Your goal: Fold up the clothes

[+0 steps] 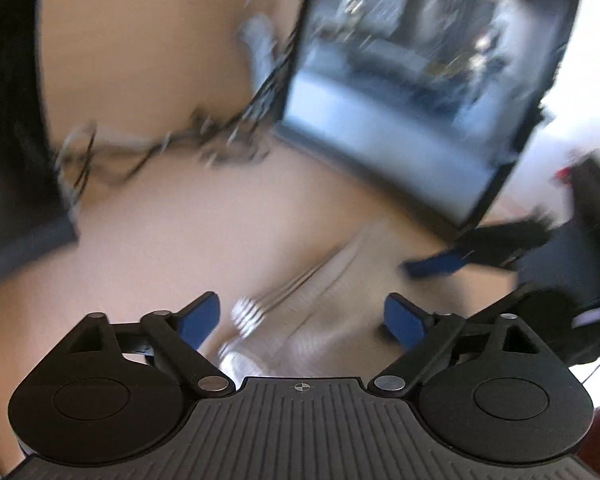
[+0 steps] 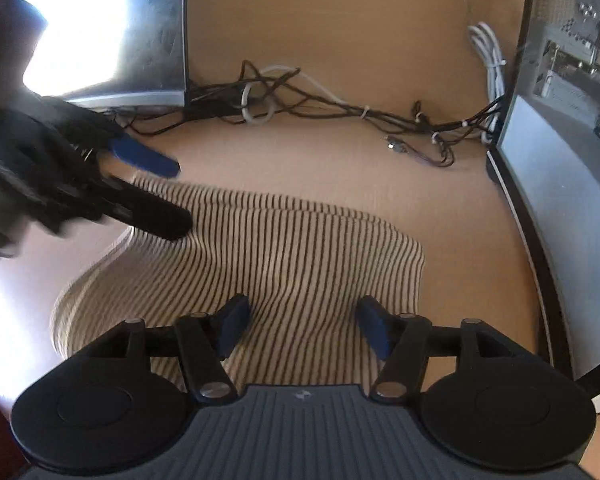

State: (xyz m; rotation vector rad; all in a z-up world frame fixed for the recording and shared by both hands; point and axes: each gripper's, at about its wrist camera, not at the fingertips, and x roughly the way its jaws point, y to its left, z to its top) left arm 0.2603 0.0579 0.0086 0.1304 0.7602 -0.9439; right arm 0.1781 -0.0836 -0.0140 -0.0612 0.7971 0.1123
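Note:
A cream garment with thin black stripes (image 2: 284,256) lies folded on the tan tabletop (image 2: 340,32). In the blurred left wrist view it shows as a pale striped streak (image 1: 300,312) between the fingers. My right gripper (image 2: 300,326) is open and empty, hovering over the garment's near edge. My left gripper (image 1: 302,320) is open and empty; in the right wrist view it (image 2: 168,194) sits above the garment's far left corner. The right gripper (image 1: 452,260) appears blurred at the right of the left wrist view.
A tangle of black and white cables (image 2: 300,104) runs along the back of the table. A computer case with a glass side (image 2: 560,152) stands at the right. A silver box (image 2: 140,40) stands at the back left.

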